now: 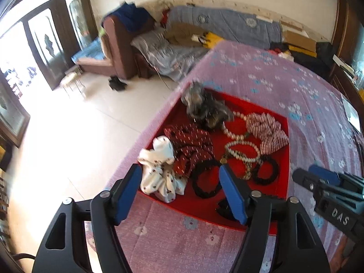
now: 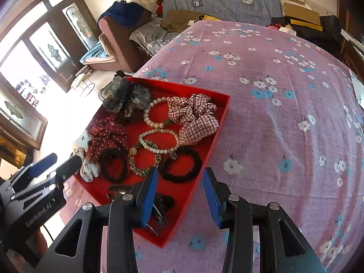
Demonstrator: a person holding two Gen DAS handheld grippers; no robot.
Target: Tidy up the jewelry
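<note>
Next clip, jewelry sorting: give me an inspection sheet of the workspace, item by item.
Surface: pink floral cloth over a table.
Job's things: red tray holds two pearl bracelets, a checked scrunchie, a dotted maroon scrunchie, a white scrunchie, a grey mesh bow, black hair ties, a leopard-print tie and hair clips.
Clutter: nothing seen on the cloth beside the tray.
Grippers: left gripper and right gripper open, holding nothing.
Cables: one dark cable, bottom-left edge.
Surroundings: sofa with bedding, glass doors, cardboard boxes.
</note>
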